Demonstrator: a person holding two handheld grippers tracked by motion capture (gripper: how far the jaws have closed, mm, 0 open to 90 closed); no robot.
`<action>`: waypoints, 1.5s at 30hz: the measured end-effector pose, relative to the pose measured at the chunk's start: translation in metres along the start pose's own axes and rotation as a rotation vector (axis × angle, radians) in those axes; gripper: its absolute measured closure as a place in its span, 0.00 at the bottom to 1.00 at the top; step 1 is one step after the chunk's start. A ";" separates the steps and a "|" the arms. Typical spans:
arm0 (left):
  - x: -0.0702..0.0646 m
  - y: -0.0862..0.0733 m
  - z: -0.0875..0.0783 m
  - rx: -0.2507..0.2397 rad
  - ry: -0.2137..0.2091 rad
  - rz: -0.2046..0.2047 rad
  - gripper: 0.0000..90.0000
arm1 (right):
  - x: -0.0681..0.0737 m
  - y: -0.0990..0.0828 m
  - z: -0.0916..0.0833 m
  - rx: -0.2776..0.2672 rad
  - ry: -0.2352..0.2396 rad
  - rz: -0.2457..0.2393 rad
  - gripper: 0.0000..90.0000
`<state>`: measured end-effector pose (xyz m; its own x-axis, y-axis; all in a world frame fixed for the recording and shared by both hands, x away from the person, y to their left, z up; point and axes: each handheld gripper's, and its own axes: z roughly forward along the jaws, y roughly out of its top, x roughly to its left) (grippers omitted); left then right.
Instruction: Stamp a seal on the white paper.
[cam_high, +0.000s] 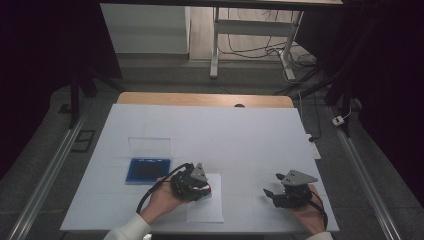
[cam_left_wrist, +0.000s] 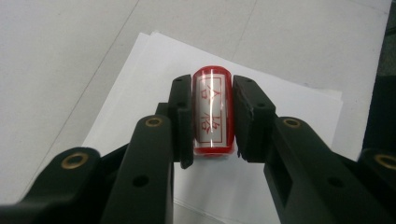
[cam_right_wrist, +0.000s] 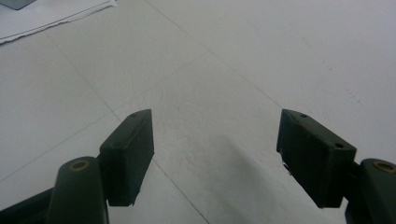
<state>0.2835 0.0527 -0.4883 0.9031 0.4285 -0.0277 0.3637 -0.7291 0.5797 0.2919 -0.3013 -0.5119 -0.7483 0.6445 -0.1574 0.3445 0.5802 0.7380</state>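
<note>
My left gripper (cam_left_wrist: 212, 109) is shut on a red stamp (cam_left_wrist: 212, 112) whose white label bears red characters. It holds the stamp over a sheet of white paper (cam_left_wrist: 289, 107). From above, the left gripper (cam_high: 206, 190) sits over that paper (cam_high: 205, 212) near the table's front, and the stamp shows as a red bit at its tip. My right gripper (cam_right_wrist: 215, 144) stands open with nothing between its jaws, above bare white table cover. In the high view the right gripper (cam_high: 270, 195) rests at the front right.
A blue ink pad (cam_high: 148, 170) with its clear lid (cam_high: 149, 147) raised lies left of the paper. The white cover (cam_high: 240, 135) spreads over the wooden table (cam_high: 200, 98). Beyond it stand a desk frame and cables on the floor.
</note>
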 end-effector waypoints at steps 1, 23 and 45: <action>0.000 0.000 0.000 0.001 0.000 0.003 0.78 | 0.000 0.000 0.000 0.000 0.000 -0.002 0.30; -0.003 0.000 0.004 0.022 0.017 0.011 0.78 | 0.001 0.001 0.000 0.001 -0.002 -0.002 0.30; -0.004 0.002 0.007 0.041 0.017 0.008 0.79 | 0.002 0.002 0.001 0.006 -0.003 -0.010 0.30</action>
<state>0.2824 0.0464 -0.4926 0.9020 0.4317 -0.0092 0.3663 -0.7536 0.5457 0.2917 -0.2981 -0.5120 -0.7499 0.6401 -0.1673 0.3398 0.5896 0.7327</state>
